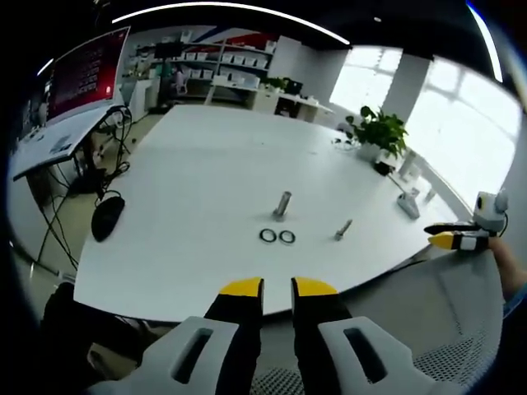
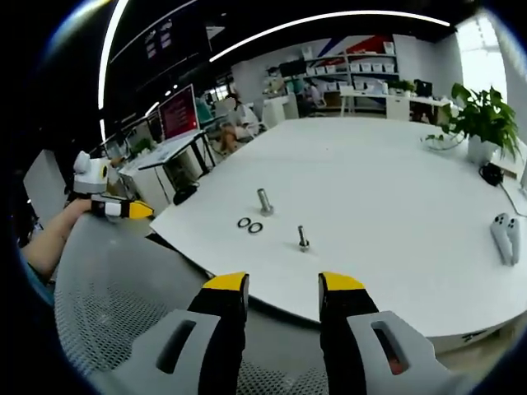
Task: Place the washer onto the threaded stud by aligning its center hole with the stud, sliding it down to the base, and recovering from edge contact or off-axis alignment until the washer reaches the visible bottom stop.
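Two dark ring washers (image 1: 277,237) lie side by side on the white table (image 1: 198,181). Just behind them a thick metal stud (image 1: 282,204) stands upright, and a thinner threaded stud (image 1: 342,230) stands to their right. My left gripper (image 1: 277,288) hovers off the table's near edge, open by a narrow gap that holds nothing. In the right gripper view the washers (image 2: 249,225), the thick stud (image 2: 264,200) and the thin stud (image 2: 303,239) sit beyond my right gripper (image 2: 284,284), which is open wide, empty, and short of the table edge.
A black mouse (image 1: 107,216) lies at the table's left edge, with a potted plant (image 1: 380,132) and white controllers (image 2: 504,234) further round. A grey mesh chair (image 2: 107,304) sits below the right gripper. A desk with a red screen (image 1: 86,70) stands to the left.
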Demonstrator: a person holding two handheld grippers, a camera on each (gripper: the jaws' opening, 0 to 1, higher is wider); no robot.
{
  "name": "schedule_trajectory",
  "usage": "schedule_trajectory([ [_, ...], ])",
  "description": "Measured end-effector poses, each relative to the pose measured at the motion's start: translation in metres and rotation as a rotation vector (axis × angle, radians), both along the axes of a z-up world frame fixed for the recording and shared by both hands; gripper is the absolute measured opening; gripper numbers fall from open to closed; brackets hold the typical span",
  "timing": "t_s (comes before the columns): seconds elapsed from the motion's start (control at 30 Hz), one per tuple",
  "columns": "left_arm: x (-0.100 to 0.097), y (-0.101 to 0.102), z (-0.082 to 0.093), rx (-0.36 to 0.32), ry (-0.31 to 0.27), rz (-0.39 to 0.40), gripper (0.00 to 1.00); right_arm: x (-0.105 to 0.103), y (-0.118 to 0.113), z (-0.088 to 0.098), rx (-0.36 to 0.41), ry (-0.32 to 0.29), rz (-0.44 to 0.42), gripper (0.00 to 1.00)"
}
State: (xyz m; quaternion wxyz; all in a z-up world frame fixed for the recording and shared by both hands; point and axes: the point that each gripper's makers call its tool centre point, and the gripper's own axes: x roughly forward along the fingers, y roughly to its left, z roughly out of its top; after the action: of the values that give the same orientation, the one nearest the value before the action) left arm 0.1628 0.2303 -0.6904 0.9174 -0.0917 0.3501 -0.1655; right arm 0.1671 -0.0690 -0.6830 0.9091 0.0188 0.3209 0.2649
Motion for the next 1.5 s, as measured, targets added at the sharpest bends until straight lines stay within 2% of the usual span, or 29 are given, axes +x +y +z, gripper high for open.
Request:
schedule_trajectory([
  [0.13, -0.001, -0.002, 0.0, -0.008, 0.001, -0.012, 0.13, 0.001, -0.001, -0.002, -0.009, 0.009, -0.007, 0.35],
  [0.2, -0.001, -0.005, 0.001, -0.015, -0.002, -0.033, 0.17, 0.0, -0.002, -0.004, -0.018, 0.023, -0.007, 0.35],
  [0.27, -0.002, -0.013, 0.002, -0.024, -0.017, -0.097, 0.19, 0.0, -0.002, -0.005, -0.022, 0.032, -0.011, 0.35],
  [0.37, -0.012, -0.024, -0.005, -0.018, 0.041, -0.219, 0.16, -0.001, -0.006, -0.008, -0.026, 0.057, -0.036, 0.36],
  [0.47, -0.006, -0.031, 0.004, -0.117, 0.005, -0.282, 0.15, 0.0, -0.006, -0.009, -0.032, 0.061, -0.04, 0.35],
  [0.5, -0.002, -0.03, 0.007, -0.132, -0.015, -0.299, 0.15, -0.001, -0.007, -0.011, -0.04, 0.068, -0.04, 0.34],
  [0.57, 0.007, -0.021, 0.007, -0.11, -0.012, -0.313, 0.13, -0.003, -0.009, -0.016, -0.073, 0.101, -0.04, 0.31],
  [0.7, 0.031, 0.0, 0.004, 0.023, -0.048, -0.381, 0.12, -0.005, -0.01, -0.019, -0.084, 0.119, -0.03, 0.31],
  [0.83, 0.06, 0.0, 0.008, 0.026, -0.072, -0.435, 0.12, -0.005, -0.01, -0.019, -0.081, 0.12, -0.033, 0.31],
  [0.93, 0.078, -0.008, 0.008, 0.033, -0.07, -0.508, 0.14, -0.003, -0.012, -0.019, -0.08, 0.12, -0.052, 0.3],
  [0.97, 0.085, -0.013, 0.007, 0.052, -0.073, -0.563, 0.16, -0.004, -0.012, -0.02, -0.081, 0.12, -0.051, 0.3],
  [1.03, 0.096, -0.022, 0.006, 0.048, -0.075, -0.611, 0.23, -0.004, -0.011, -0.02, -0.081, 0.123, -0.045, 0.3],
  [1.17, 0.124, -0.034, 0.008, 0.009, -0.094, -0.623, 0.22, -0.004, -0.011, -0.021, -0.083, 0.127, -0.046, 0.3],
  [1.3, 0.15, -0.042, 0.001, 0.01, -0.102, -0.625, 0.25, -0.004, -0.011, -0.02, -0.082, 0.127, -0.047, 0.3],
  [1.33, 0.157, -0.046, 0.0, 0.001, -0.12, -0.632, 0.27, -0.004, -0.011, -0.021, -0.082, 0.128, -0.044, 0.3],
  [1.4, 0.167, -0.058, 0.005, -0.011, -0.213, -0.676, 0.29, -0.005, -0.011, -0.021, -0.083, 0.129, -0.039, 0.3],
  [1.5, 0.178, -0.065, -0.006, -0.005, -0.19, -0.677, 0.32, -0.004, -0.012, -0.02, -0.076, 0.127, -0.048, 0.3],
])
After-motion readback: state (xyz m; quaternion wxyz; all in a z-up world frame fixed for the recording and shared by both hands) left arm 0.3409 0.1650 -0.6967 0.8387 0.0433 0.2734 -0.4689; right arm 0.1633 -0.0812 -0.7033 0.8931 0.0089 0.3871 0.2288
